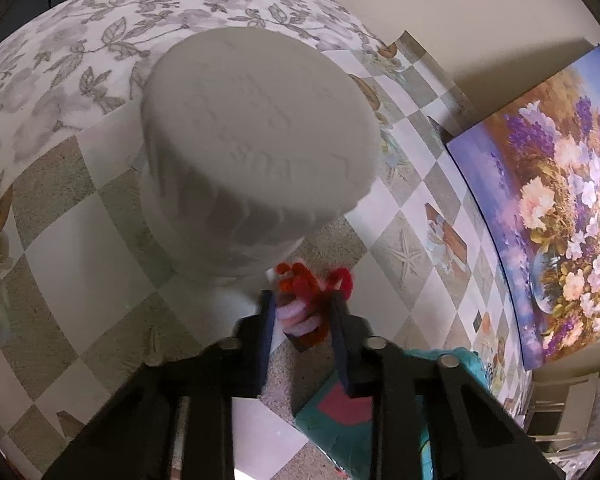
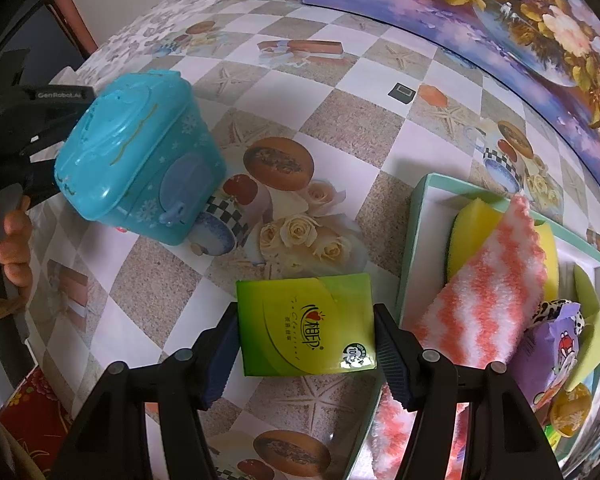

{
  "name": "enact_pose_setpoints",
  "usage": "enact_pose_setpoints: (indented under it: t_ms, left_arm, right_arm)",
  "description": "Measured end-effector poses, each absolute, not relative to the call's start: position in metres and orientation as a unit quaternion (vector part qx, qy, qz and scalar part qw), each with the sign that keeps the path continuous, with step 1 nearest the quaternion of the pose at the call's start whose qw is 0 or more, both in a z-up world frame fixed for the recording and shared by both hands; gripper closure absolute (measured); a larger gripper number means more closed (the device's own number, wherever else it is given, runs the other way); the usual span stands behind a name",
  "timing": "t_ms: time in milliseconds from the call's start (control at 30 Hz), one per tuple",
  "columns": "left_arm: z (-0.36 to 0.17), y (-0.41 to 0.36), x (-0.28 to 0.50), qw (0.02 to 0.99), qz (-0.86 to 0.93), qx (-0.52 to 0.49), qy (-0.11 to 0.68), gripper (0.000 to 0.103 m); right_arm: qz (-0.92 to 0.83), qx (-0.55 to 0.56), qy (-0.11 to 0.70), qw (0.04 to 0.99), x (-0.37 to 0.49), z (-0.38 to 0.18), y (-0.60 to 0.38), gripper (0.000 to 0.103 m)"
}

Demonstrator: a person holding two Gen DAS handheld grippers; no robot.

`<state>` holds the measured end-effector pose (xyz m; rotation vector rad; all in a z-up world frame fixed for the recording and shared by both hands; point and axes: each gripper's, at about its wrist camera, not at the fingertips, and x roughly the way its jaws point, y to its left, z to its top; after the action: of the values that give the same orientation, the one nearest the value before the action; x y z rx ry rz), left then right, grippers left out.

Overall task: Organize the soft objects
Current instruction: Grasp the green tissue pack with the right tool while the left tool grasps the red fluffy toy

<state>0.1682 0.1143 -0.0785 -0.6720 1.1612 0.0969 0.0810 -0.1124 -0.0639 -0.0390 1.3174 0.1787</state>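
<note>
Two claws over the checkered worktop [image 2: 340,120]: left claw [image 1: 302,312] clamped on red and lilac fuzzy pipe cleaners [image 1: 304,300]; right claw [image 2: 306,342] gripping flat green tissue packet [image 2: 306,326] beside teal tray [image 2: 414,240].

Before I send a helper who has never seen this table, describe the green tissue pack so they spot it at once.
Start at the teal-rimmed tray of sponges and cloths on the checkered tablecloth. Just beside its near corner, the green tissue pack lies flat between the right gripper's fingers. It is the only flat, glossy yellow-green rectangle with printed lettering.
</note>
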Motion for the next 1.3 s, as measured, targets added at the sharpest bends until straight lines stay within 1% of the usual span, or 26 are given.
enact_pose_setpoints:
  t_ms: [333, 467, 800, 967, 1000, 1033, 1067, 1100, 1133, 1167, 1300]
  left_arm:
    - [-0.077, 0.116, 0.163, 0.779, 0.031, -0.318, 0.54, 0.1]
    - [-0.068, 0.121, 0.158, 0.785, 0.026, -0.317, 0.532, 0.102]
    - [-0.053, 0.132, 0.148, 0.785, 0.02, -0.328, 0.525, 0.102]
    - [-0.051, 0.129, 0.151, 0.792, 0.015, -0.315, 0.522, 0.102]
    - [-0.054, 0.125, 0.154, 0.791, 0.013, -0.307, 0.529, 0.101]
    - [-0.056, 0.122, 0.155, 0.79, 0.015, -0.3, 0.534, 0.096]
    - [-0.058, 0.119, 0.156, 0.789, 0.02, -0.294, 0.538, 0.084]
    - [-0.059, 0.117, 0.158, 0.791, 0.025, -0.291, 0.538, 0.077]
    - [-0.06, 0.117, 0.159, 0.792, 0.028, -0.29, 0.536, 0.065]
    - [-0.062, 0.118, 0.16, 0.793, 0.033, -0.29, 0.536, 0.062]
    - [-0.067, 0.117, 0.164, 0.789, 0.044, -0.285, 0.542, 0.061]
  right_arm:
    - [0.079, -0.007, 0.603, 0.794, 0.072, -0.052, -0.122, 0.037]
    - [0.081, -0.002, 0.601, 0.795, 0.07, -0.049, -0.125, 0.037]
    - [0.078, -0.005, 0.594, 0.8, 0.068, -0.042, -0.124, 0.037]
    - [0.08, -0.009, 0.589, 0.804, 0.061, -0.033, -0.122, 0.037]
    - [0.08, -0.009, 0.588, 0.805, 0.061, -0.031, -0.122, 0.037]
    - [0.079, -0.009, 0.588, 0.805, 0.061, -0.03, -0.122, 0.037]
    - [0.078, -0.008, 0.587, 0.806, 0.062, -0.03, -0.124, 0.037]
    - [0.078, -0.007, 0.587, 0.806, 0.063, -0.03, -0.125, 0.037]
    - [0.078, -0.005, 0.587, 0.805, 0.064, -0.03, -0.126, 0.037]
    - [0.078, -0.005, 0.588, 0.805, 0.064, -0.031, -0.128, 0.037]
    - [0.077, -0.004, 0.591, 0.803, 0.065, -0.033, -0.129, 0.037]
